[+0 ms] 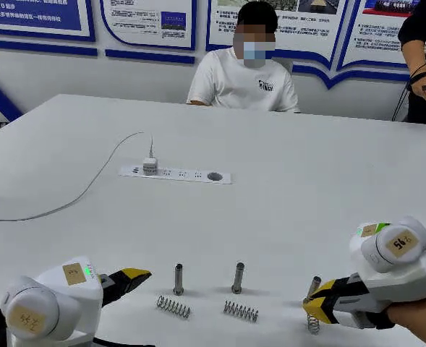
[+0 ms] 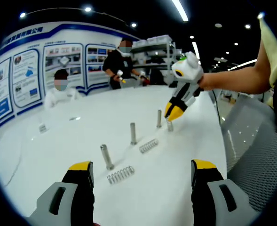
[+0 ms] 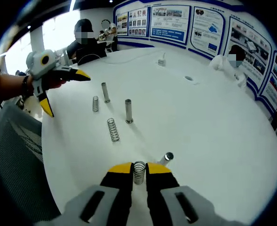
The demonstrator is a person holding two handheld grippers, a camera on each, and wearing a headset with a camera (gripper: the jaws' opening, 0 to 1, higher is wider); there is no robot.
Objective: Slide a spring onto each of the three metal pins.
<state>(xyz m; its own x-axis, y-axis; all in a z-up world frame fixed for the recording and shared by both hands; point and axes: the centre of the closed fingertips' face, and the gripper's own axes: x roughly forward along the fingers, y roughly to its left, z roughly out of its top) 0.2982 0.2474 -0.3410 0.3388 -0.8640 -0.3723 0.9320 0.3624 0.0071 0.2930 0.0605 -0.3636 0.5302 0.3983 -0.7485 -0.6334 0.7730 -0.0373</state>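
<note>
Across the white table (image 1: 285, 217) our parts sit in a row for easy reach. Our left gripper (image 2: 138, 165) hangs wide open, empty. Our right gripper (image 3: 138, 168) pinches the held spring (image 3: 138, 172) upright beside the right pin (image 3: 167, 157), probably lining it up. Three pins, counting middle pin (image 1: 238, 277) and left pin (image 1: 178, 278); three springs, left spring (image 1: 173, 306) and middle spring (image 1: 241, 311) lying loose before them.

Sticker (image 1: 403, 243) reads "15", on right gripper (image 1: 315, 307); wall posters (image 1: 35, 14) illegible.
</note>
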